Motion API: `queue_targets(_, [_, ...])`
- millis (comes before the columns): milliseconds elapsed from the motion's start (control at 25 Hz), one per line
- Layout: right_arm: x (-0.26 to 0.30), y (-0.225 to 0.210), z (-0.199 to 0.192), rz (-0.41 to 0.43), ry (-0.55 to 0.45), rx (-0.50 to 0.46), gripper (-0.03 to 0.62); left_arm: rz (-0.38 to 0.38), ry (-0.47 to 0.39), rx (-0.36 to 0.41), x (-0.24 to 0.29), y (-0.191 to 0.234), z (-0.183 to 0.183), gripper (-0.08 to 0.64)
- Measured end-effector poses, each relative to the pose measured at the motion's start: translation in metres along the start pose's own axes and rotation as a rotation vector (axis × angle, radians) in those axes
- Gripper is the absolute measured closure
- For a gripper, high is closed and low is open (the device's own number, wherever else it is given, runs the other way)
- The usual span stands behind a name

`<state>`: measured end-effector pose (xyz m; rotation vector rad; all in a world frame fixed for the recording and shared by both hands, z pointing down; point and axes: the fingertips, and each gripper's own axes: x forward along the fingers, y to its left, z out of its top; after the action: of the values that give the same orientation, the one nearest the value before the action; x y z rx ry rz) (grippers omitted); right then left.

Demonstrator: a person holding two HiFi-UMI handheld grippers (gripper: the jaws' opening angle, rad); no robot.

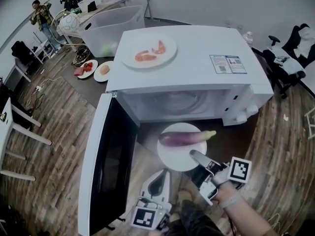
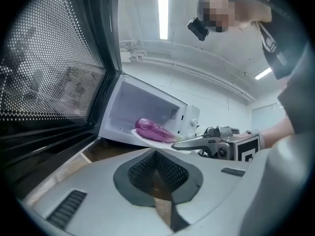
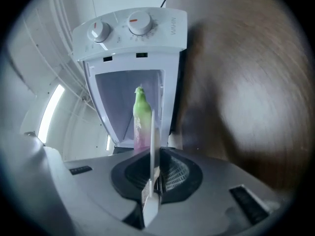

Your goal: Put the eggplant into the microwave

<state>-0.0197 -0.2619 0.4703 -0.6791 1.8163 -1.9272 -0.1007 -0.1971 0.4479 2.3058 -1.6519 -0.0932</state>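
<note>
A purple eggplant with a green stem lies on a white plate just in front of the open white microwave. The microwave's door swings out to the left. My right gripper is shut on the plate's near rim and holds it level. In the right gripper view the plate's edge runs between the jaws, with the eggplant beyond it. My left gripper hangs beside the door, shut and empty. In its own view the eggplant sits at the cavity mouth.
A plate of pink food rests on top of the microwave. Behind it stand a clear plastic bin and two small plates of food. A person stands far back left. An office chair is at the right.
</note>
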Motion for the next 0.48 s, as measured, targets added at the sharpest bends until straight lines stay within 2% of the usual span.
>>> queue_targets(360, [0.021, 0.006, 0.01, 0.022, 0.012, -0.008, 0.571, 0.011, -0.005, -0.006, 0.014, 0.009, 0.003, 0.558])
queue_targets(480, [0.027, 0.008, 0.013, 0.019, 0.017, -0.012, 0.571, -0.005, -0.036, -0.008, 0.02, 0.006, 0.013, 0.558])
